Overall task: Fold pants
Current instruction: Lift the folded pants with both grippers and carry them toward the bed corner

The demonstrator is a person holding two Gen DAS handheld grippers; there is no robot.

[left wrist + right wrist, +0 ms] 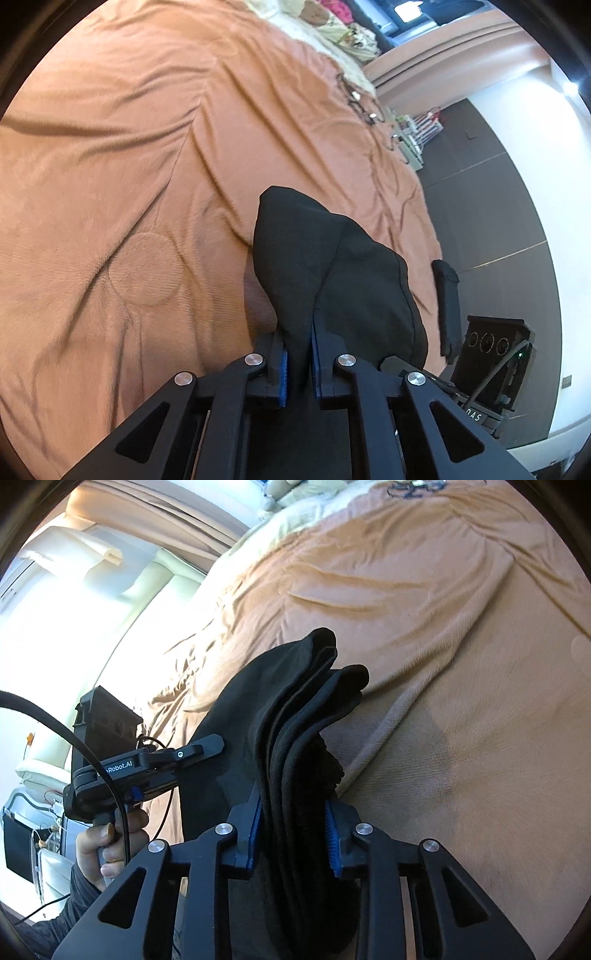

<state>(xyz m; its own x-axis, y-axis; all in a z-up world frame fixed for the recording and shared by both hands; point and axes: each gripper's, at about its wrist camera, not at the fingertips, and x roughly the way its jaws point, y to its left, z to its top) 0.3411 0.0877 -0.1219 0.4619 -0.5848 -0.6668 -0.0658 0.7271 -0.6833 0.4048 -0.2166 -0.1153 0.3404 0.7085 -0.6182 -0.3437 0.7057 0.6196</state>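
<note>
Pants, soft and limp, hang pinched in both grippers above the bed. Your left gripper clamps thin cloth; the right gripper grips bunched layers, sagging toward six o'clock.

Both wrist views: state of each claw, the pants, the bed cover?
Left claw: shut on a thin fold of the pants.
Right claw: shut on a thick bunch of layered fabric.
Black pants: pinched by both claws, folds sticking up past the fingertips.
Orange bed cover: spread out, wrinkled.
</note>
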